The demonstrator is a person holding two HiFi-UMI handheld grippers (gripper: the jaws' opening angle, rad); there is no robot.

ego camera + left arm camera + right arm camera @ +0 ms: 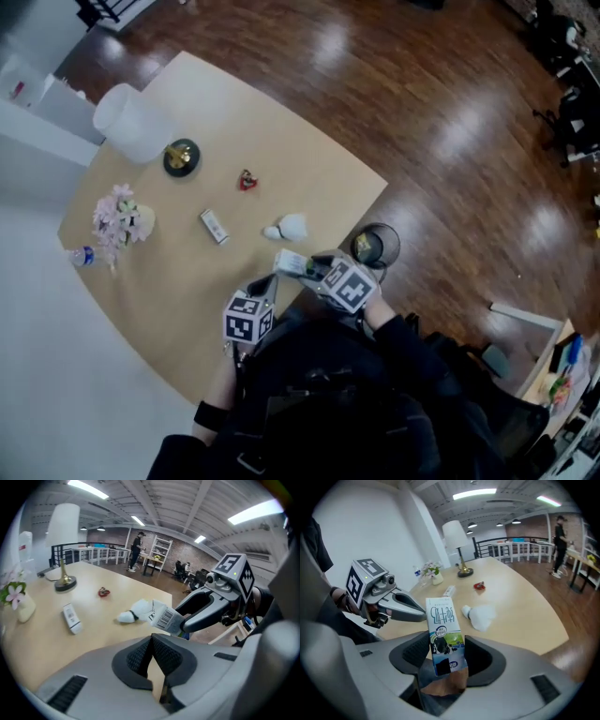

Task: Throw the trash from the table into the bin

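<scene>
1. The right tool (445,654) squeezes a milk carton (443,630) by one end. I think it holds it this way so it can carry the carton off the counter (187,300) and drop it into the bin (376,246).
2. The carton is up in the air at the near edge of the counter, in the lower middle of the head view. The bin stands on the floor just to its right.
3. The left tool (151,654) is closed, with nothing in it. It hangs to the lower left of the right tool in the head view. I think it is just staying out of the way.
4. The carton's long side runs the same way the right tool points. Its free end sticks out past the jaws, to the left in the head view, toward the middle of the counter. In the right gripper view it stands almost straight up in the middle, and its print is upside down.
5. More trash lies on the counter. A white paper ball (289,227) sits just above the carton. A small white packet (214,226) and a little red thing (247,180) lie farther to the upper left. They are probably next.
</scene>
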